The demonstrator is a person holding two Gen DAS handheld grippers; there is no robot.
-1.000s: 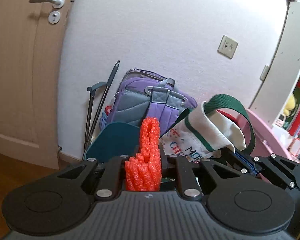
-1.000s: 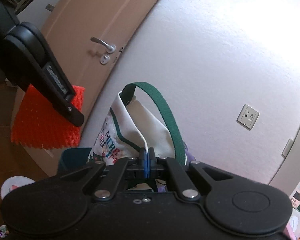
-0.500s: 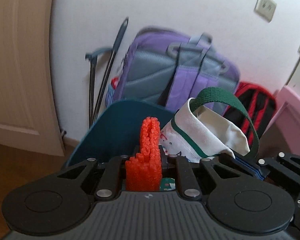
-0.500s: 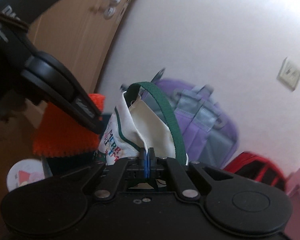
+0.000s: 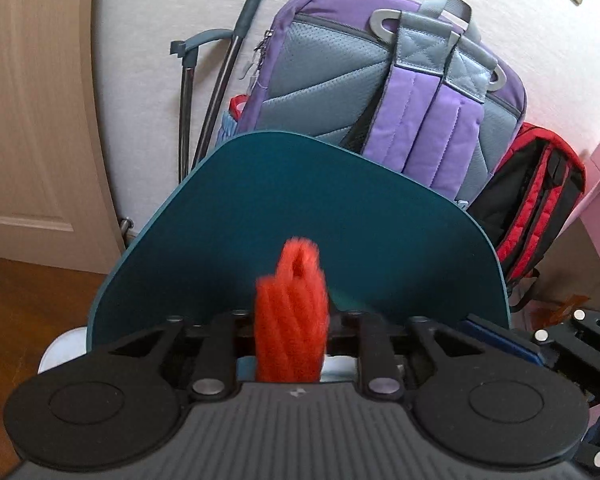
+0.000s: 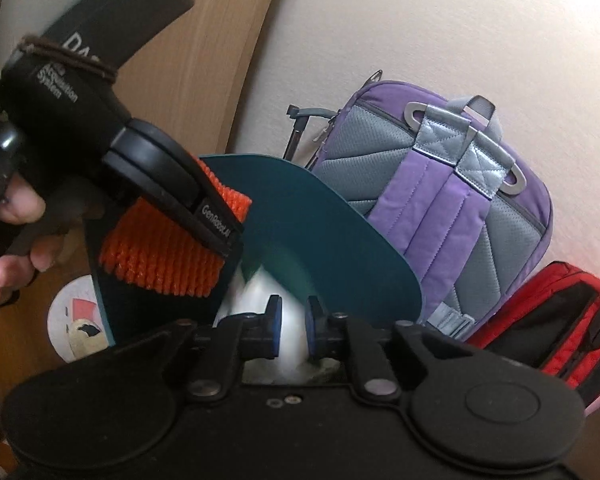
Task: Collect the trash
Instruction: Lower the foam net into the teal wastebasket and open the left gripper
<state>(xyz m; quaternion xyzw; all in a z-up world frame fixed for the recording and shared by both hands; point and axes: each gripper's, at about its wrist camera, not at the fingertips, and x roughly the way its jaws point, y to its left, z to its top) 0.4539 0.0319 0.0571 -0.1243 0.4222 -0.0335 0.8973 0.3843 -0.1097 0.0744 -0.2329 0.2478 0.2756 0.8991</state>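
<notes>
Both claws are opening. Between the spreading jaws of the left gripper (image 5: 290, 320) an orange foam net (image 5: 291, 320) is seen, blurred, in front of the raised teal bin lid (image 5: 300, 216); whether the pads are pressing on it cannot be told. The right gripper (image 6: 291, 330) is parted, with pale blurred material behind its gap, nothing clamped. A gloved hand (image 6: 4, 216) is seen on the left tool. Behind the lid a purple backpack (image 5: 400, 92) and a red-and-black bag (image 5: 536, 208) are leaned against the wall.
</notes>
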